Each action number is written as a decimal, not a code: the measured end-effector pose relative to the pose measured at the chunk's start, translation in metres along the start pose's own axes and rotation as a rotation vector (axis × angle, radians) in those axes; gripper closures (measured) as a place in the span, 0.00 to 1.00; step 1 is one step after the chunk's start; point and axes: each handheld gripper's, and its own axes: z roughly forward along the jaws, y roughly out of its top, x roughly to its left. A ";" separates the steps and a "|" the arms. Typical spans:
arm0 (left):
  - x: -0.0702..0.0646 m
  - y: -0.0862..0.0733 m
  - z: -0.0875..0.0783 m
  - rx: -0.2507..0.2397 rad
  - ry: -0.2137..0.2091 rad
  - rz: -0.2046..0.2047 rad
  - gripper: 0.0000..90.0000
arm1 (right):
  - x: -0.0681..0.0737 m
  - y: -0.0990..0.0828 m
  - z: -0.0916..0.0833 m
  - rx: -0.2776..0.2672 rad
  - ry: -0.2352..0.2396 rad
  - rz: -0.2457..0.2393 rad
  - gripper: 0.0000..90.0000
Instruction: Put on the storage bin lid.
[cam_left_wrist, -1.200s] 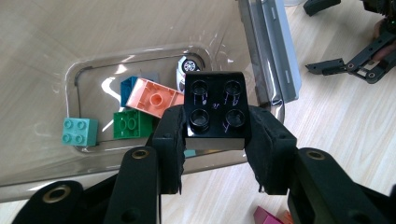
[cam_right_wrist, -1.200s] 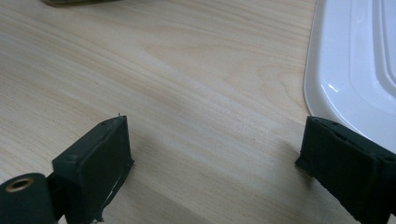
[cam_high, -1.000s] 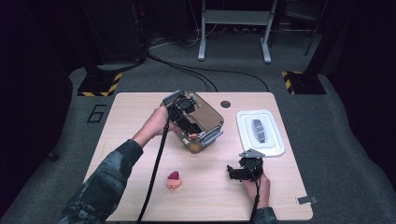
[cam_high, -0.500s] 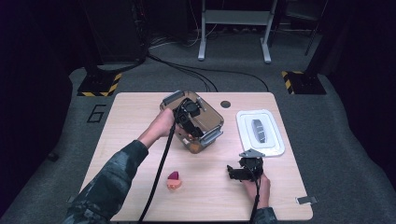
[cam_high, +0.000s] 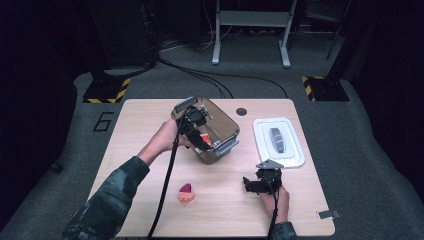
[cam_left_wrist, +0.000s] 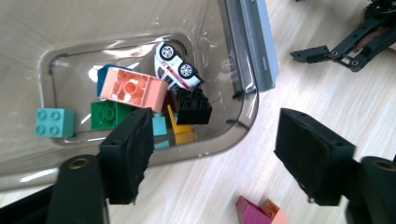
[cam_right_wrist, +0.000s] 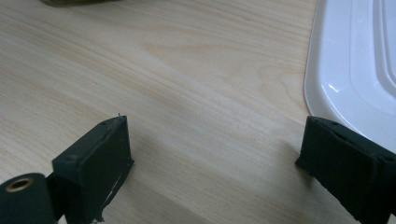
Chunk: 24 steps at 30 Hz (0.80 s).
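Note:
My left gripper (cam_high: 200, 136) hangs over the clear plastic bin (cam_high: 227, 131) at the table's middle. Its jaws have just been opening and stand open with nothing between them (cam_left_wrist: 215, 130). Below them in the bin (cam_left_wrist: 140, 23) a peach brick (cam_left_wrist: 133, 88) lies on top of a green brick (cam_left_wrist: 108, 114), a black brick (cam_left_wrist: 192, 105) and a white toy car (cam_left_wrist: 176, 71). A teal brick (cam_left_wrist: 55, 122) lies apart from them. My right gripper (cam_high: 252, 184) rests open on the table near the front (cam_right_wrist: 215, 158), empty.
The bin's white lid (cam_high: 278, 141) lies flat at the right, close to my right gripper's far jaw (cam_right_wrist: 359, 70). A small magenta and orange brick pair (cam_high: 187, 192) sits on the wood near the front (cam_left_wrist: 259, 212). A dark round hole (cam_high: 242, 111) marks the table's back edge.
The left gripper has shifted slightly over the bin. The right hand and gripper have kept still.

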 end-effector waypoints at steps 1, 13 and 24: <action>0.000 -0.007 -0.006 -0.031 0.007 -0.008 0.25 | 0.000 0.000 0.000 -0.001 -0.001 -0.001 0.08; -0.011 -0.056 -0.024 -0.134 0.041 -0.029 0.16 | 0.000 0.000 0.000 -0.001 -0.002 0.002 0.09; -0.019 -0.096 -0.014 -0.185 0.066 -0.067 0.14 | 0.001 0.000 0.000 -0.004 -0.004 0.011 0.09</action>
